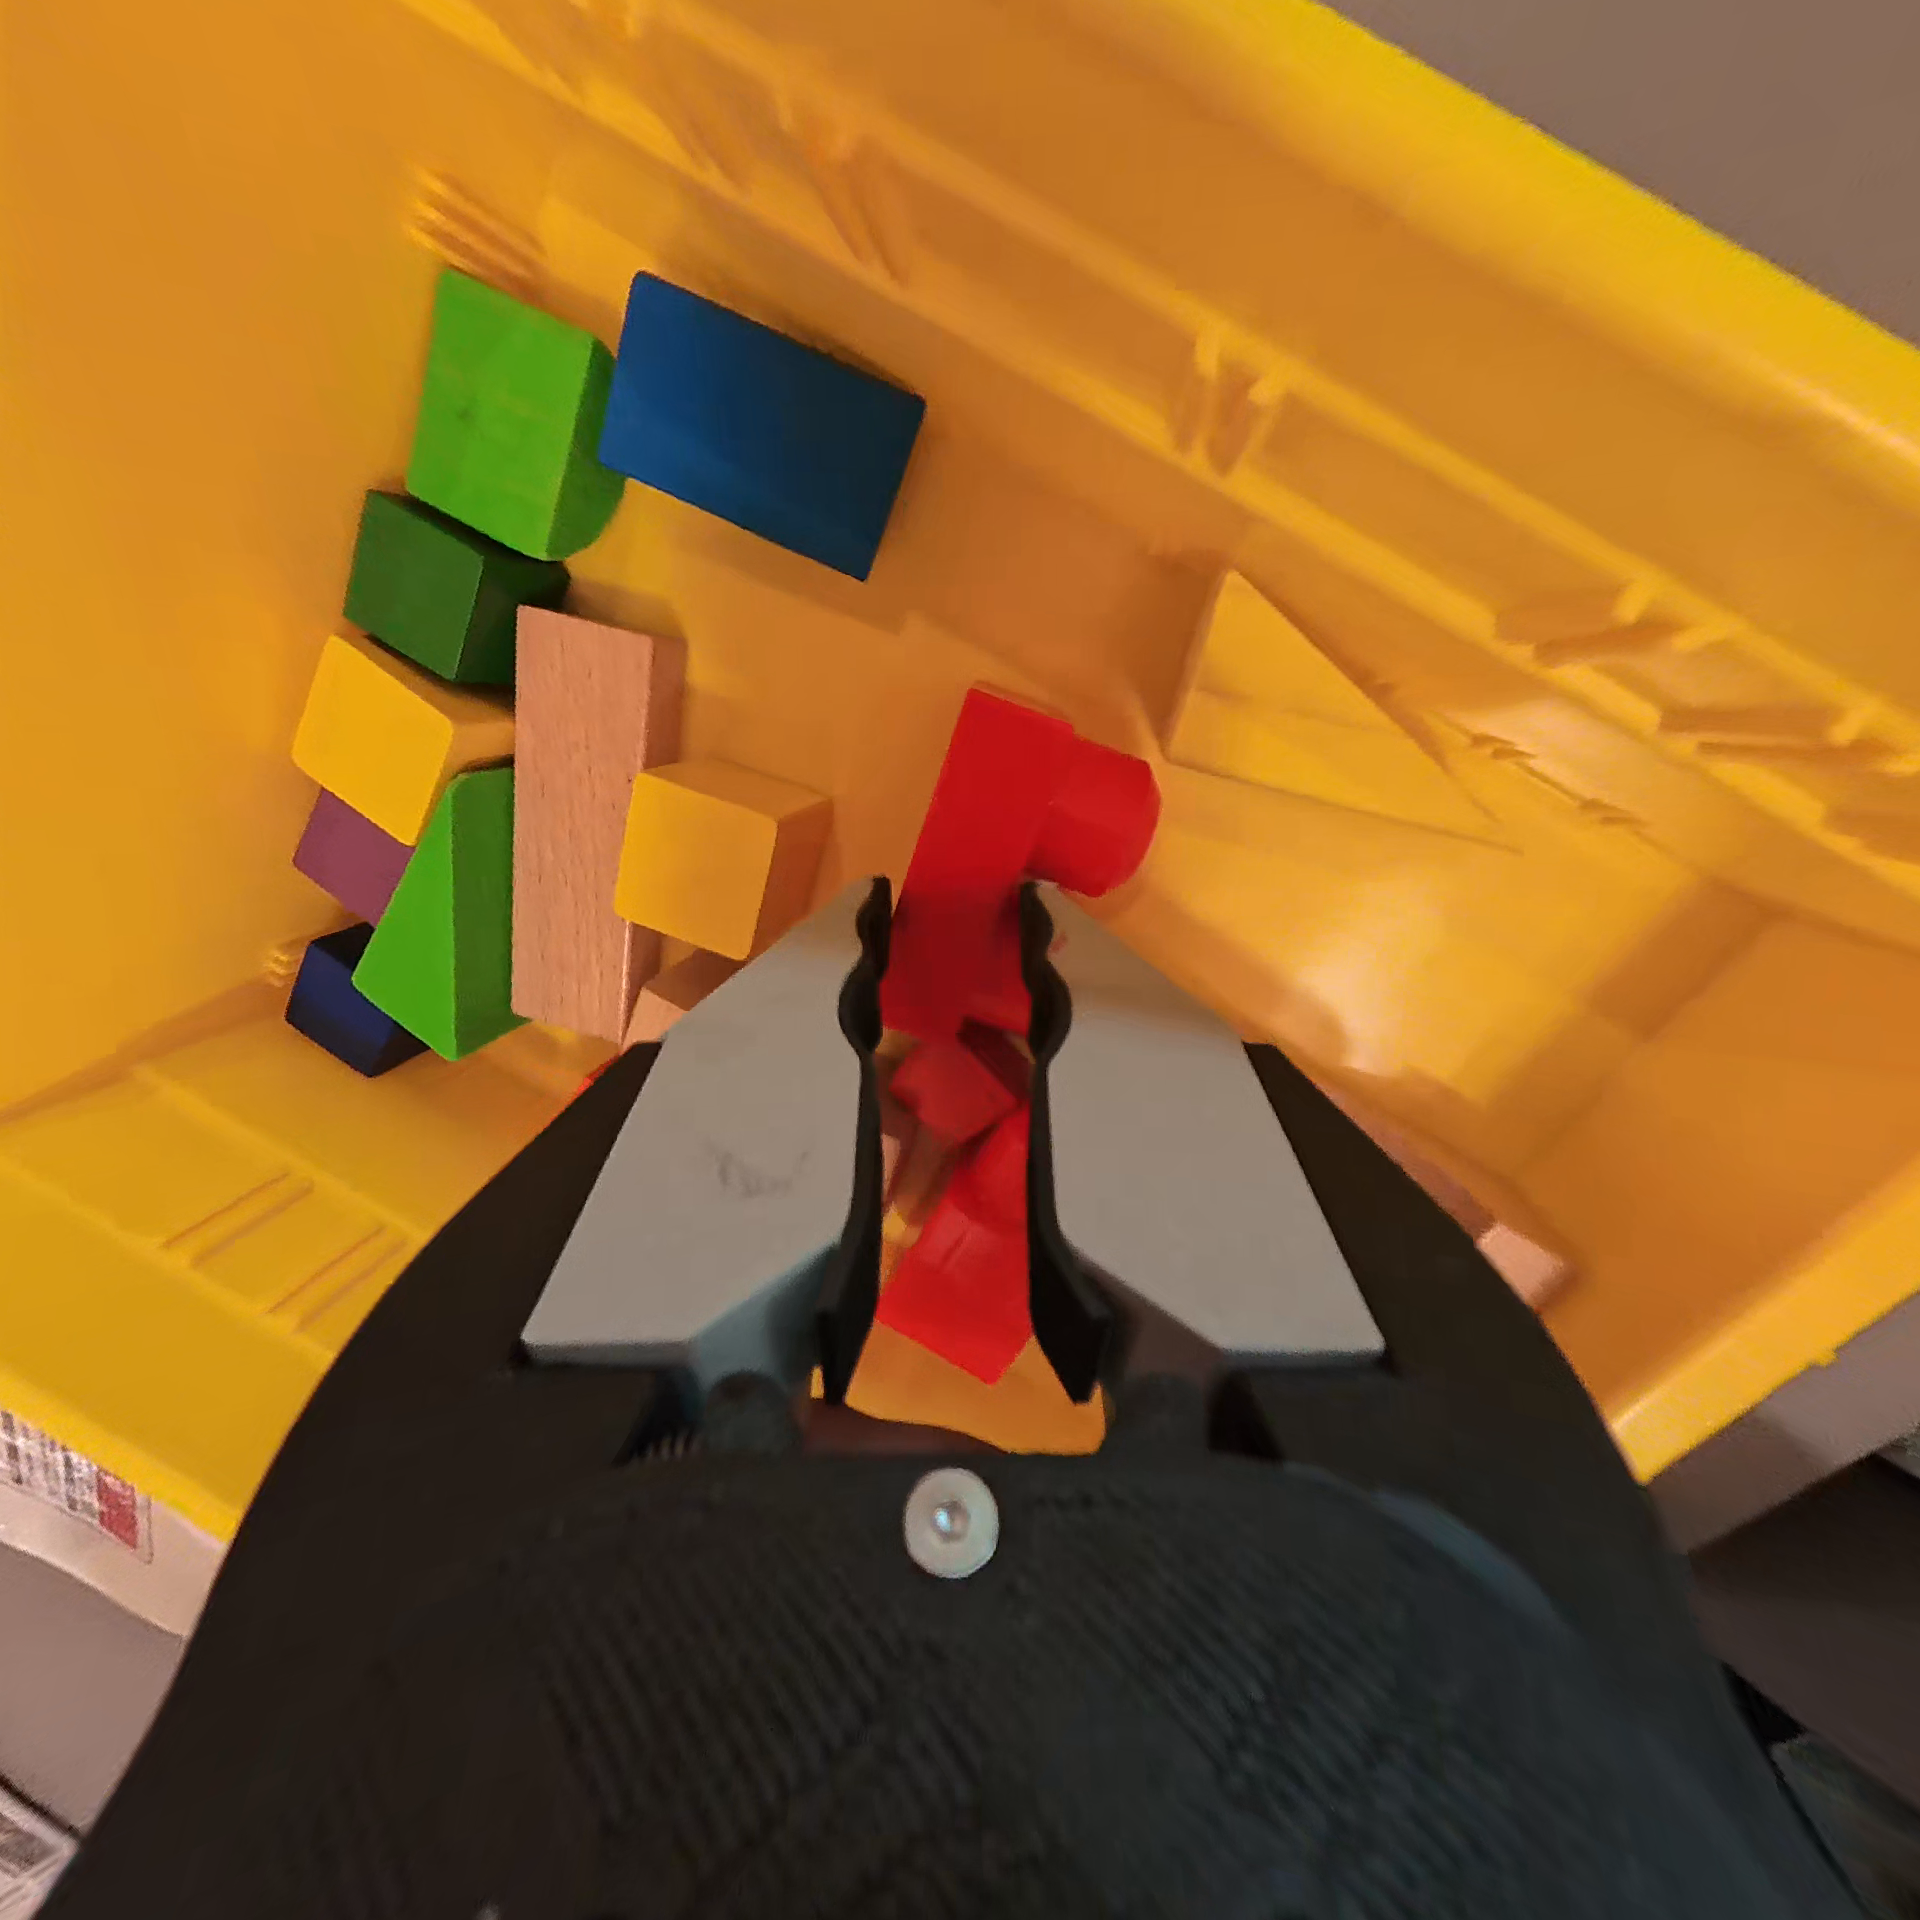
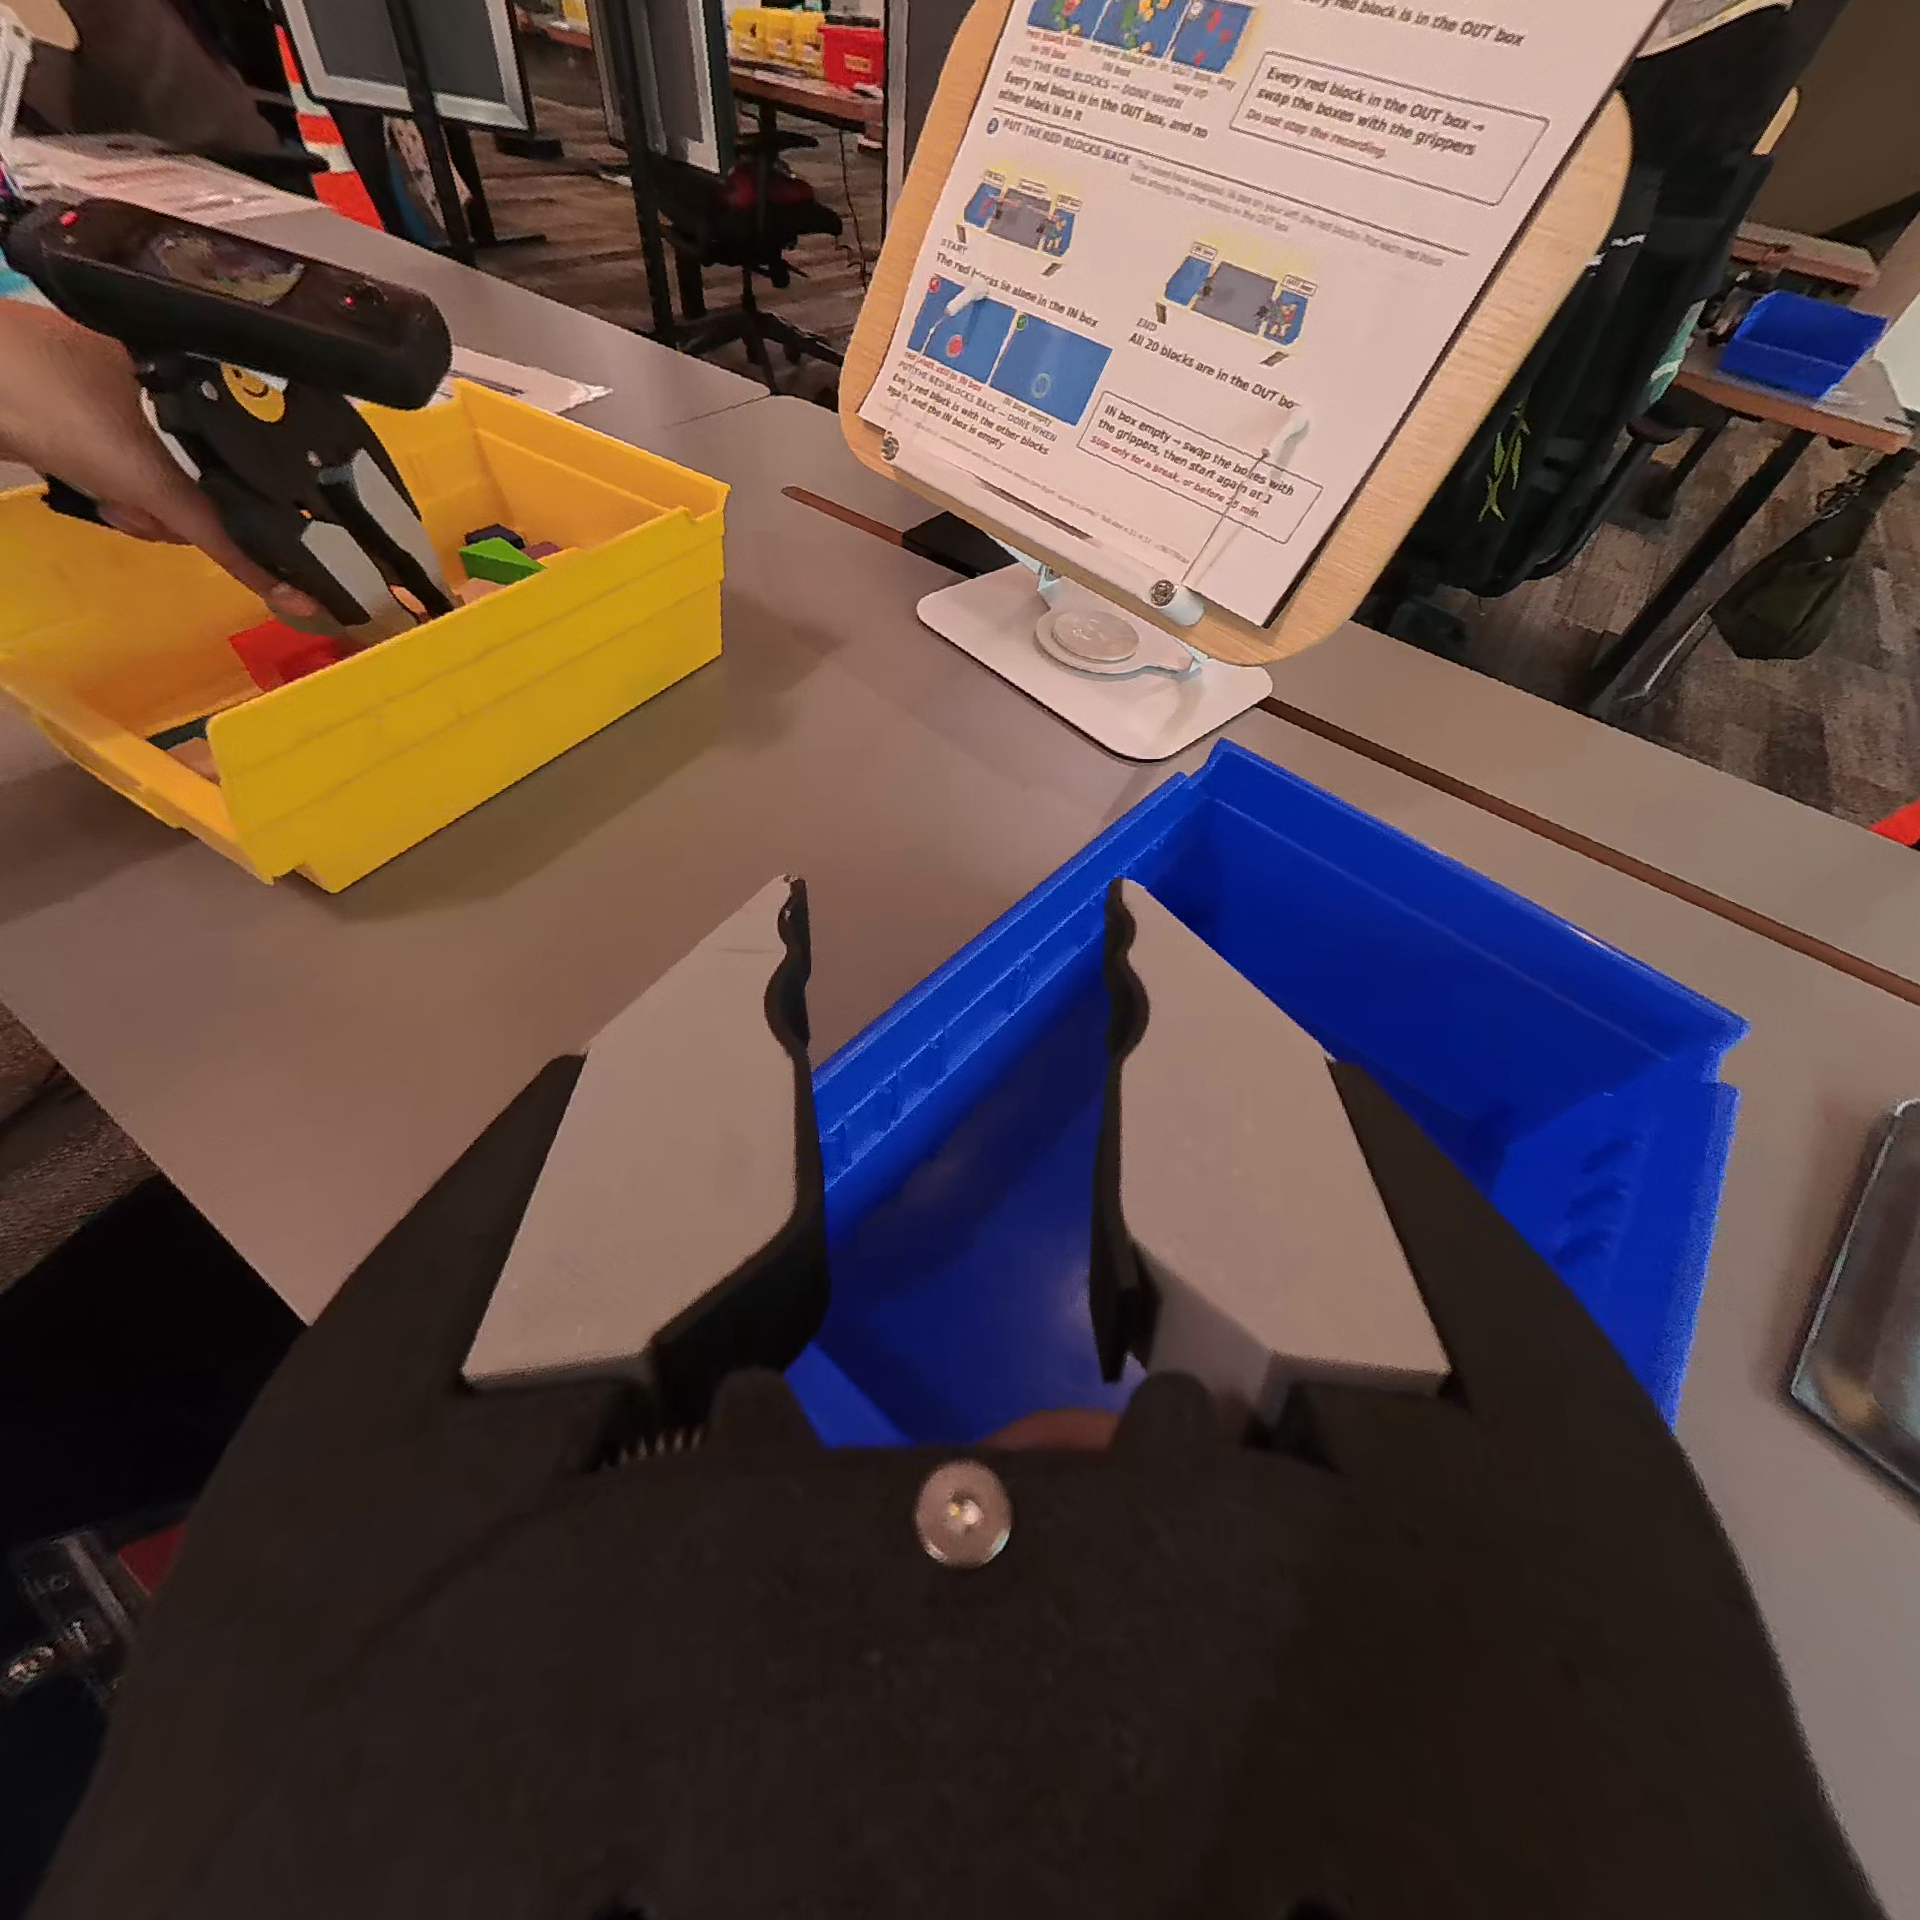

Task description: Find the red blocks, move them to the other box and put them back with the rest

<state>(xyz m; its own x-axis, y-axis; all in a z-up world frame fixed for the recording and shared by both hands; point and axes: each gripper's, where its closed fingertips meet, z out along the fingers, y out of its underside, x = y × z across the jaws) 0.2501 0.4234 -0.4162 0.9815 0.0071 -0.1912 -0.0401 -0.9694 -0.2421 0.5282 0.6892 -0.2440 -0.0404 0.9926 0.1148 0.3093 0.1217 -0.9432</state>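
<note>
Red block (image 1: 971,883), a flat slab, stands between the fingertips of the left gripper (image 1: 954,899) inside the yellow box (image 1: 1351,343); both pads (image 1: 871,935) press on its sides, jaws narrowed onto it; a red cylinder (image 1: 1107,821) lies just right of the tips, touching the slab; more red blocks (image 1: 961,1247) lie lower down between the fingers, nearer the gripper body; left of the tips sit a yellow cube (image 1: 707,862), a bare wood plank (image 1: 577,810), green wedges (image 1: 509,416) and a blue slab (image 1: 758,426), clustered together. Right gripper (image 2: 954,904) well apart from the yellow box, jaws wide and gripping nothing, straddling the near wall of the blue box (image 2: 1455,966); grey table (image 2: 520,987) beneath; a sheet on a stand (image 2: 1195,312) beyond the tips.
</note>
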